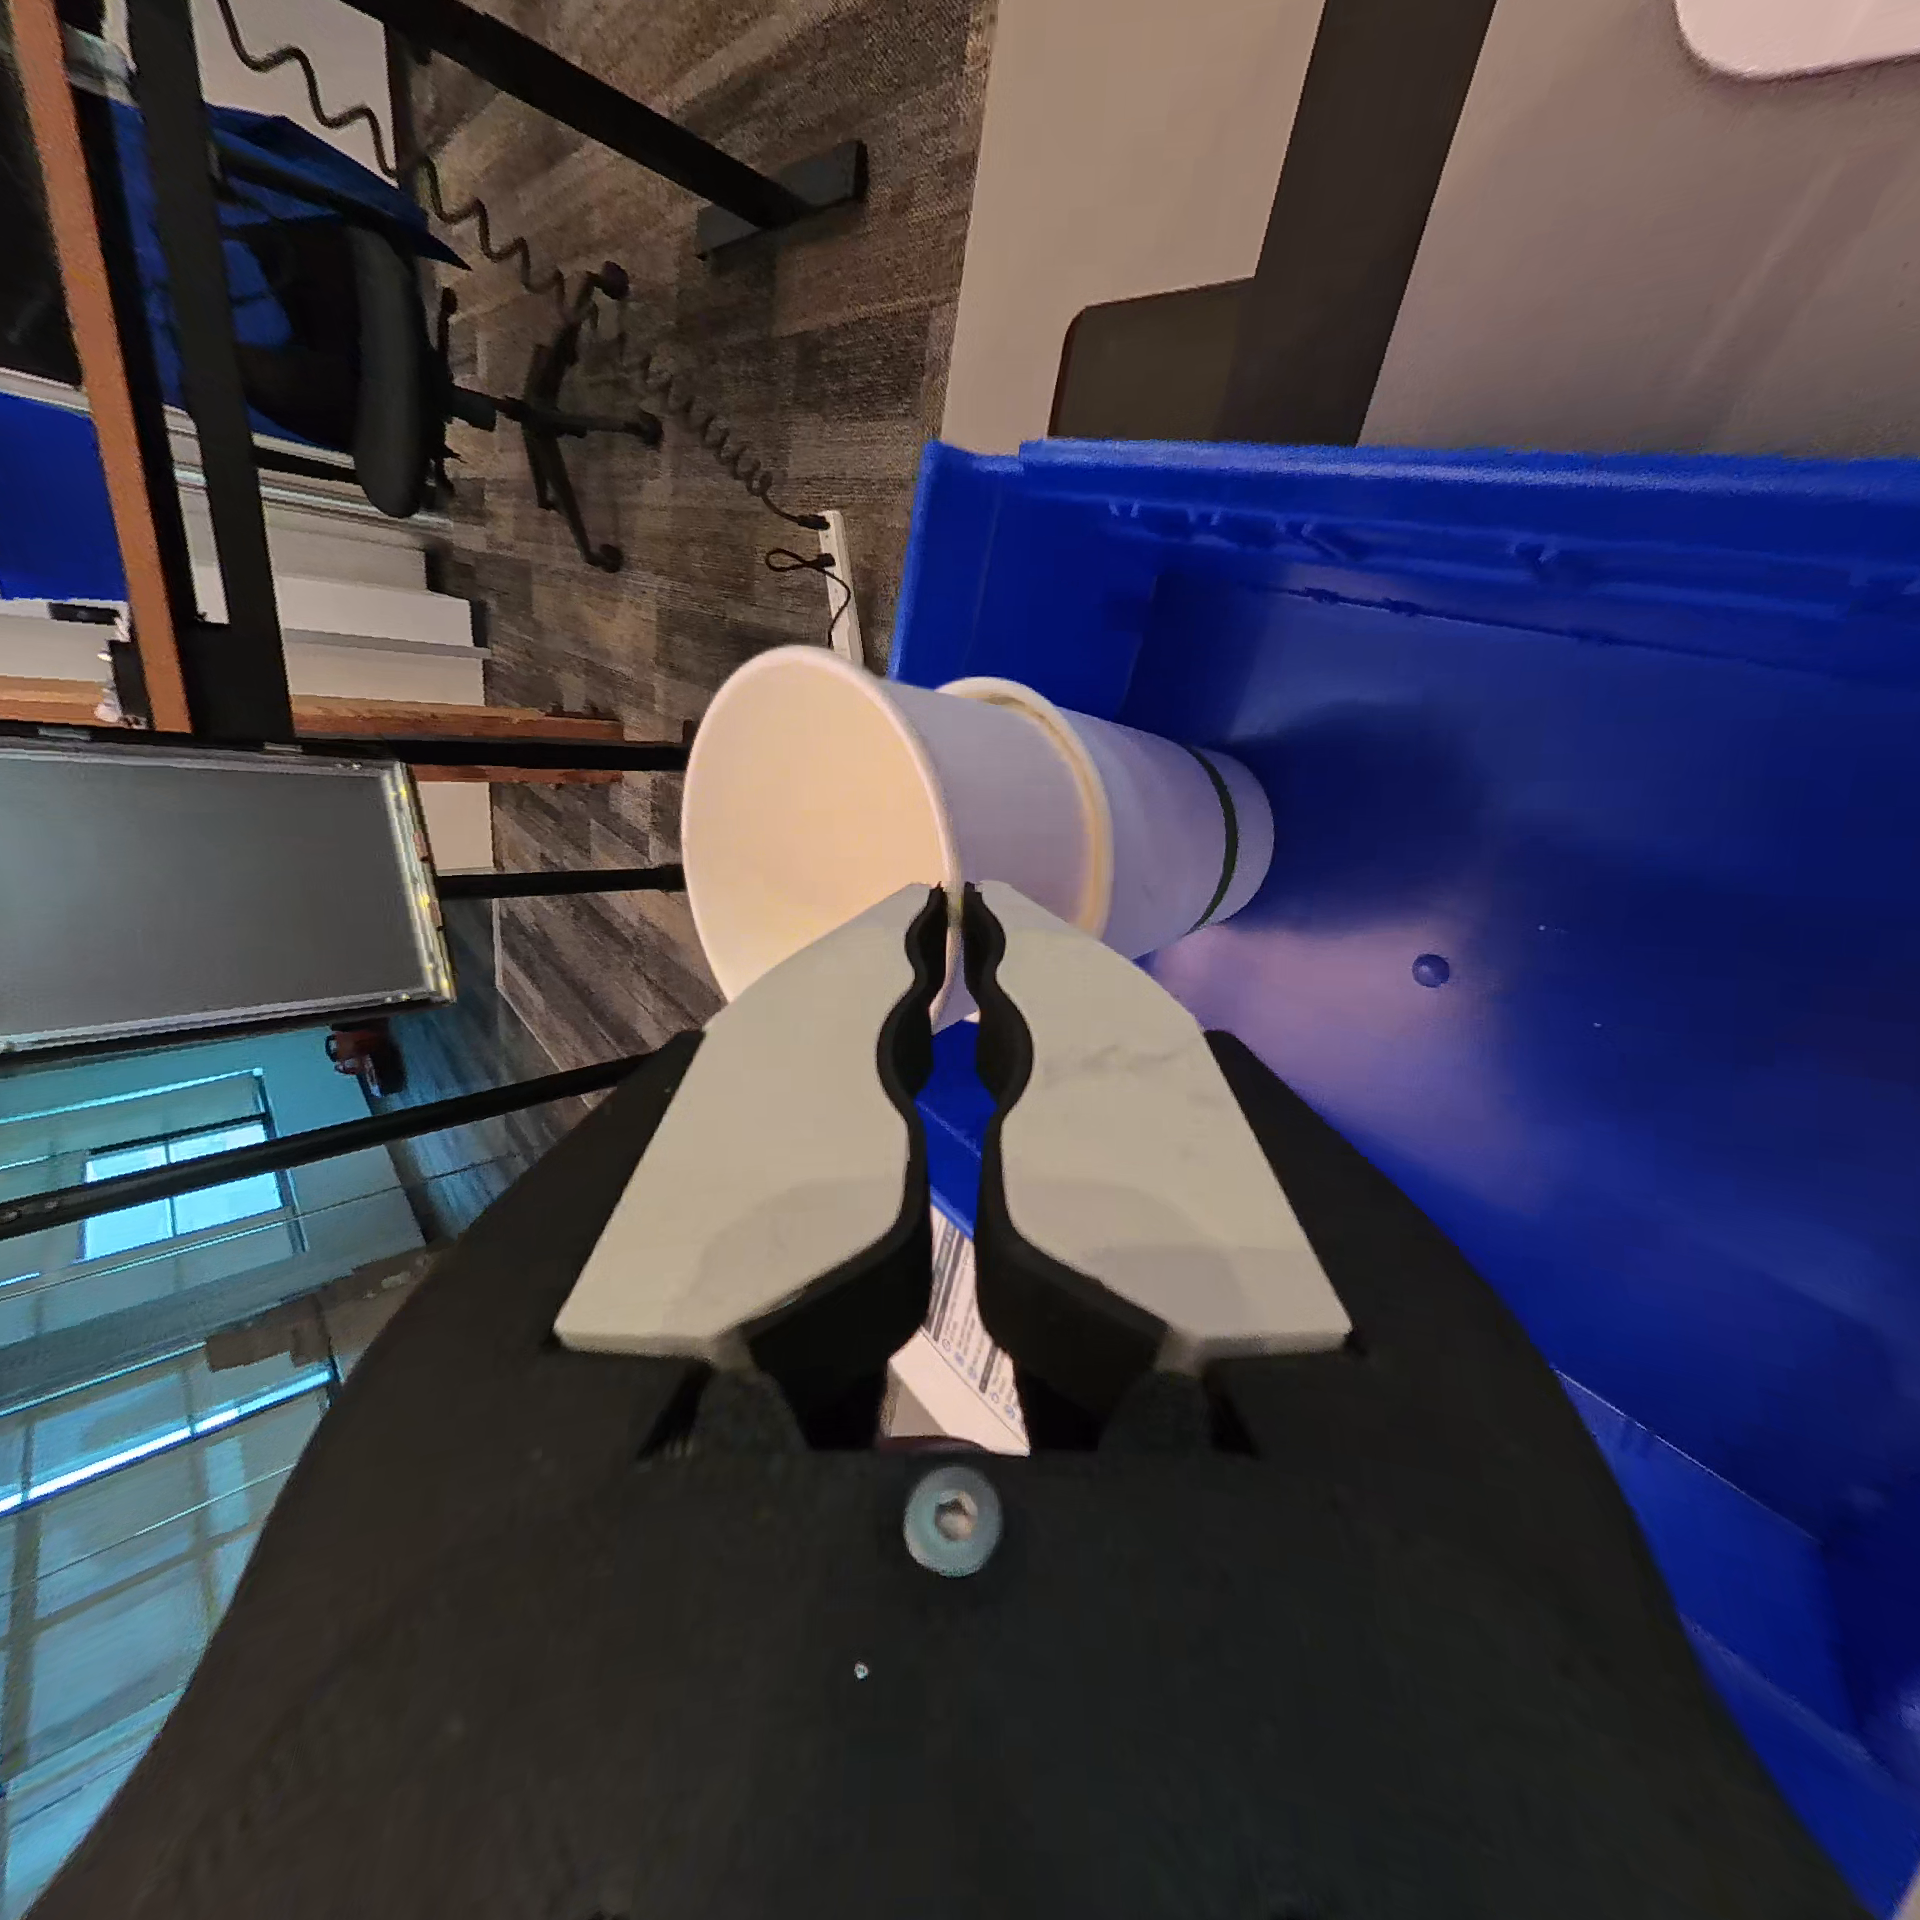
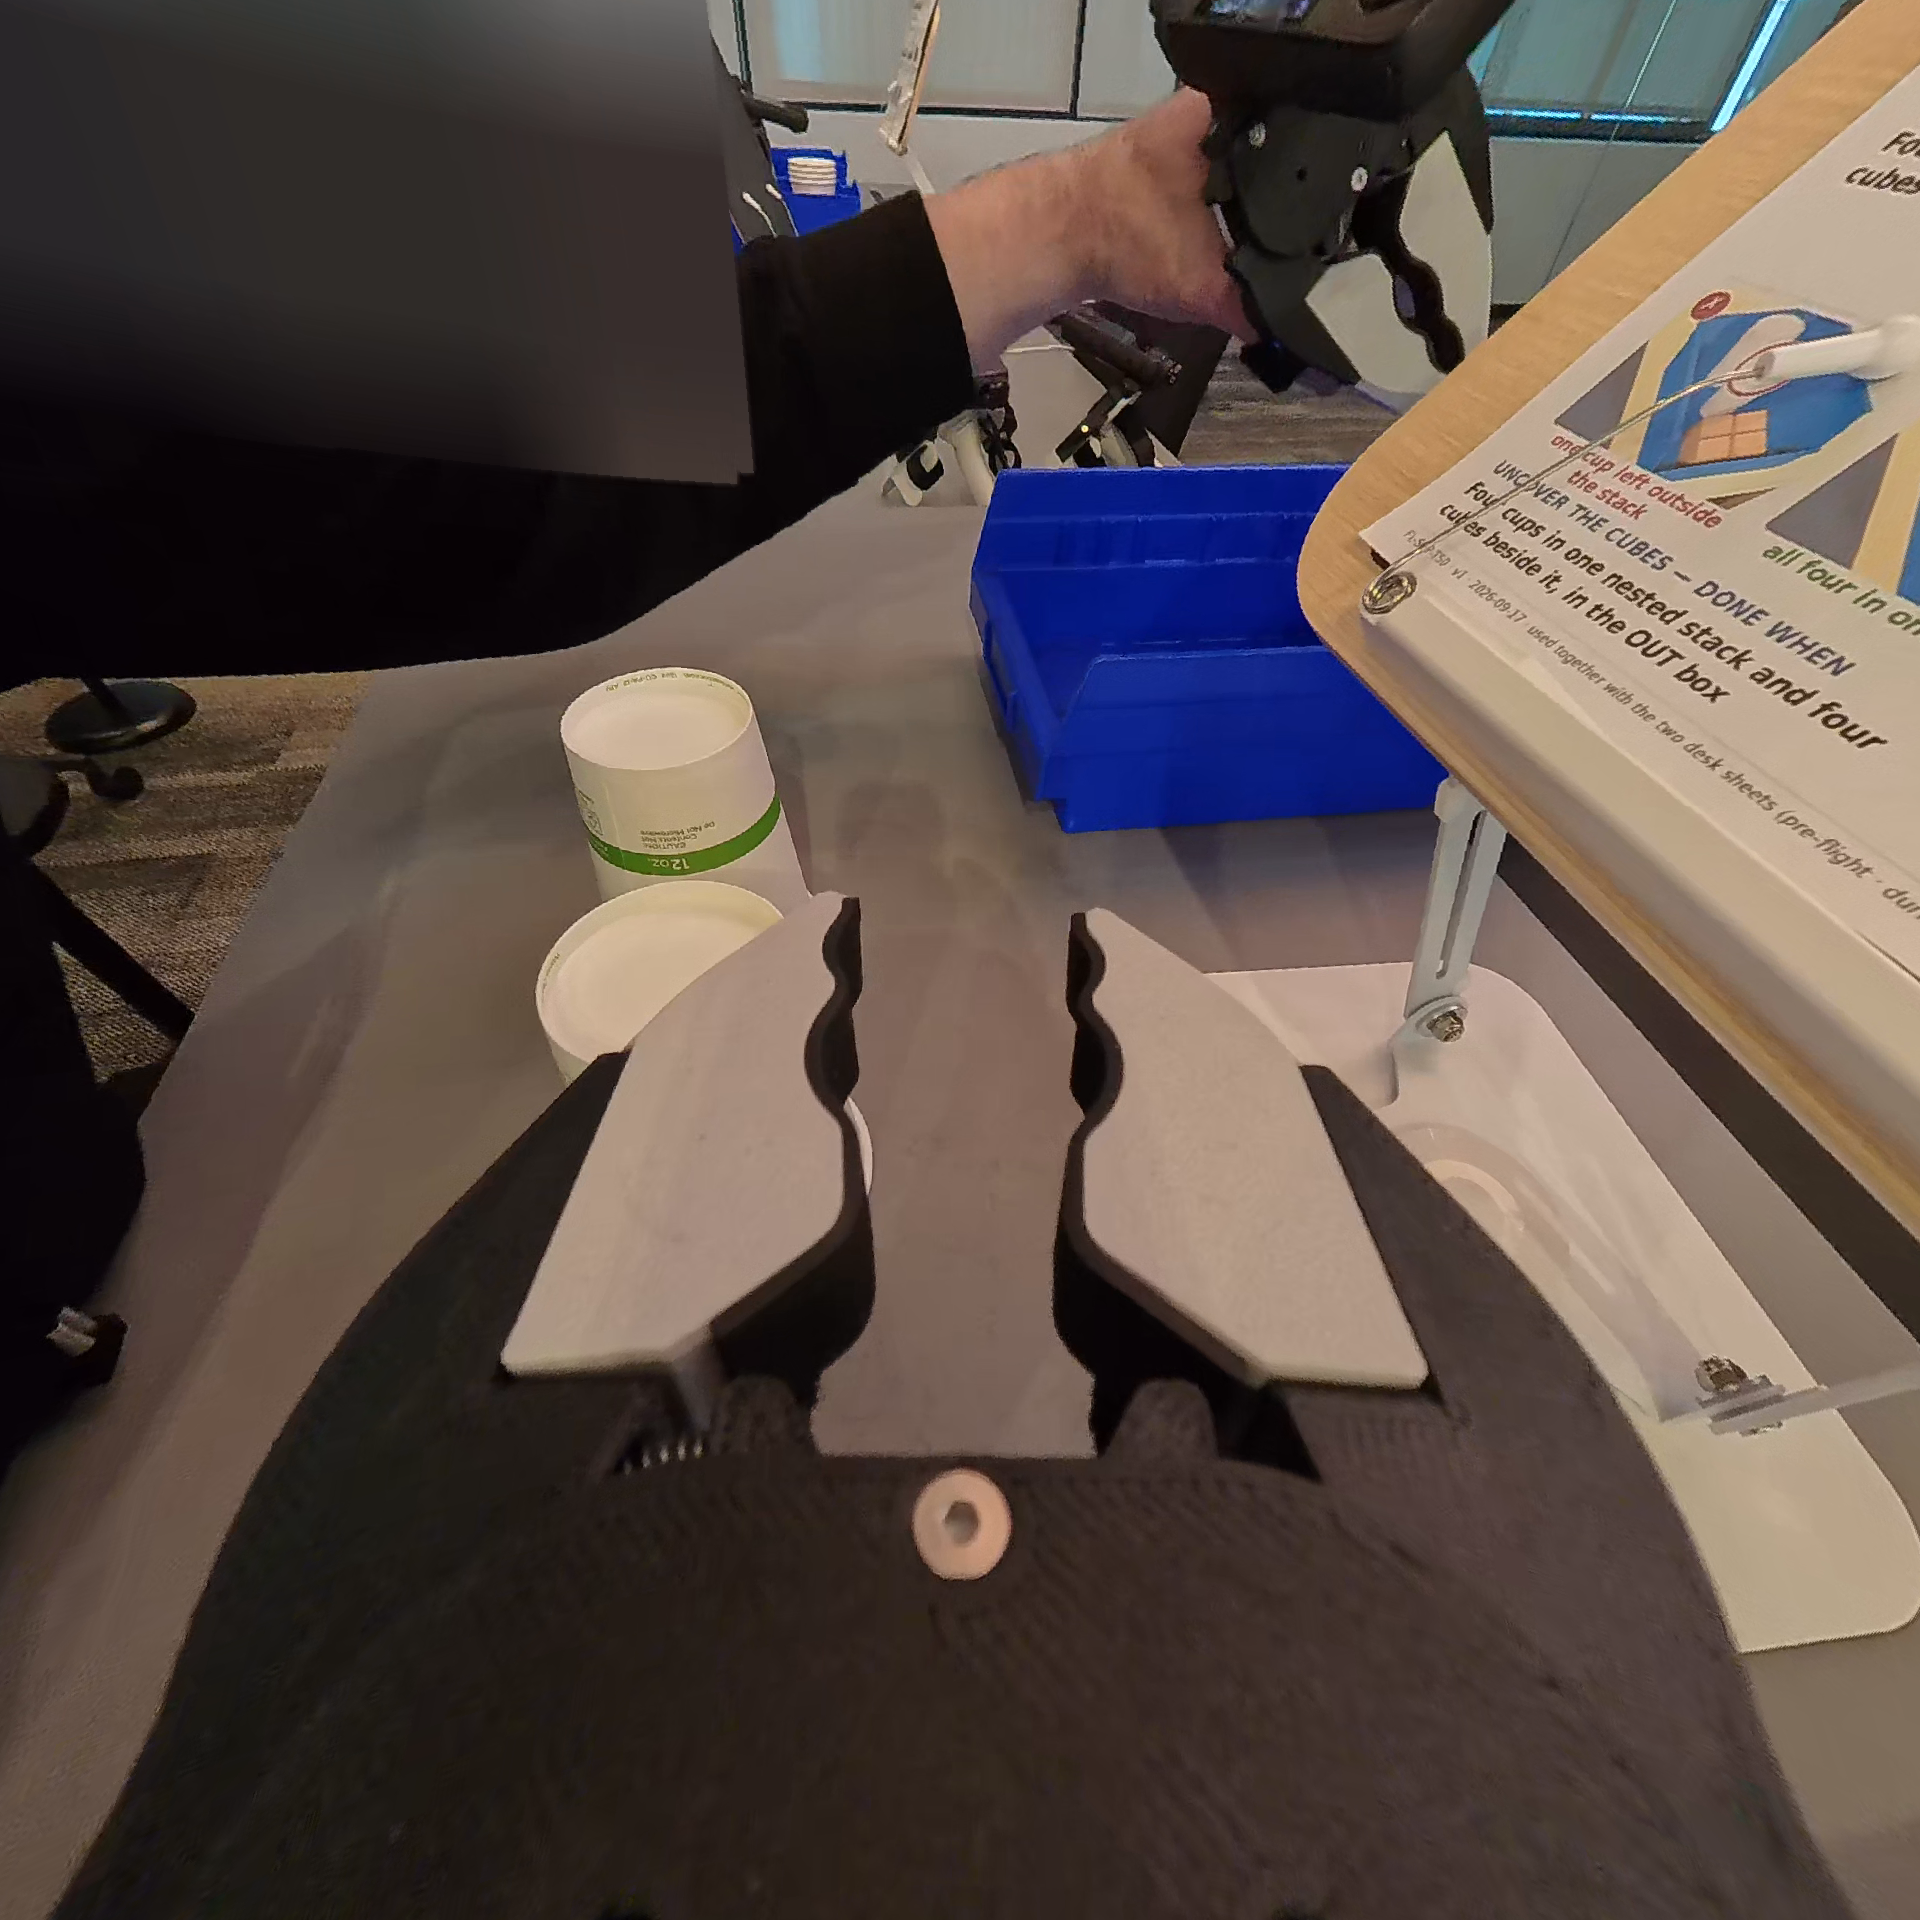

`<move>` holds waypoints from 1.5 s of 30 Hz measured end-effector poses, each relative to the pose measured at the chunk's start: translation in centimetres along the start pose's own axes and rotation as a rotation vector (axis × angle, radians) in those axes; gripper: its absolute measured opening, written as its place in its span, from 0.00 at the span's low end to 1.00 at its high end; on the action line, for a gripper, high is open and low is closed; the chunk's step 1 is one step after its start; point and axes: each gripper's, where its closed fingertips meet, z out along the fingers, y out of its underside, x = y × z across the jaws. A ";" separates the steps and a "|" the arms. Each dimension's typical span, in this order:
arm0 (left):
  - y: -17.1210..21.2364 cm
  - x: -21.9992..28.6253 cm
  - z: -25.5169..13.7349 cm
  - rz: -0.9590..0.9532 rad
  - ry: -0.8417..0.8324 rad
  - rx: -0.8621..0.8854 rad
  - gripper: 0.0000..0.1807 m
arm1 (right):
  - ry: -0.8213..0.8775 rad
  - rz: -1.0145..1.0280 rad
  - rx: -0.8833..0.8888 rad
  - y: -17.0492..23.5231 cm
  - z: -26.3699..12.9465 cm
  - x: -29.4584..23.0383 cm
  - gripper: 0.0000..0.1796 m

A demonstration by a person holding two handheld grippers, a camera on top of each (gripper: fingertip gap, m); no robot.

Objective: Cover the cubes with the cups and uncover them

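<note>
Cups appear differently in each view. Only the left wrist view shows the left gripper (image 1: 954, 896) pinching the rim of a white paper cup (image 1: 821, 810), its fingers pressed together on the cup wall; that cup sits at 12 o'clock from the fingertips, mouth toward the camera, slipped over a second cup (image 1: 1174, 821) that lies against the inside of a blue bin (image 1: 1558, 790). Only the right wrist view shows the grey table (image 2: 935, 665), where two upside-down cups stand: one with a green band (image 2: 675, 779) at 11 o'clock of the right gripper (image 2: 964, 940), another (image 2: 644, 966) just beside its left finger. The right gripper's fingers are spread apart, holding nothing. A blue bin (image 2: 1174, 665) sits at 1 o'clock, a tilted instruction board (image 2: 1621, 436) at 2 o'clock.
</note>
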 end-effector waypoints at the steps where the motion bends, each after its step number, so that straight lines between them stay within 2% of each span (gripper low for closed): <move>1: -0.3 -0.2 -0.4 -0.004 -0.007 0.007 0.02 | -0.001 0.002 0.001 0.0 0.0 0.0 0.21; 11: -0.9 -2.2 -3.9 -0.004 -0.132 0.003 0.02 | 0.016 -0.013 0.020 -0.7 -0.5 0.0 0.23; 18: -2.1 -3.6 -11.1 -0.095 -0.287 0.110 0.02 | 0.026 -0.009 0.079 -2.2 -0.9 -0.1 0.28; 22: -5.0 -2.1 -16.4 -0.159 -0.342 0.271 0.02 | 0.006 0.004 0.140 -3.8 -0.7 -0.7 0.33; 26: -9.8 0.3 -21.4 -0.213 -0.345 0.482 0.02 | -0.006 0.027 0.236 -6.6 -0.4 -1.0 0.39; 30: -15.1 3.1 -25.0 -0.273 -0.287 0.687 0.02 | 0.035 0.033 0.313 -9.3 0.1 -0.3 0.54; 32: -17.3 4.6 -26.1 -0.315 -0.228 0.788 0.02 | 0.061 0.031 0.345 -10.5 0.2 0.3 0.61; 35: -20.0 6.7 -27.8 -0.365 -0.144 0.961 0.01 | 0.065 0.085 0.410 -12.1 0.0 1.3 0.64; 38: -21.6 7.6 -28.8 -0.407 -0.117 1.061 0.01 | 0.050 0.175 0.480 -13.3 -0.5 2.7 0.67; 42: -22.9 8.4 -29.5 -0.440 -0.073 1.143 0.01 | -0.047 0.302 0.579 -14.4 -1.0 3.5 0.69; 45: -23.8 8.9 -29.3 -0.418 -0.061 1.142 0.01 | -0.113 0.353 0.647 -15.2 -1.5 3.7 0.66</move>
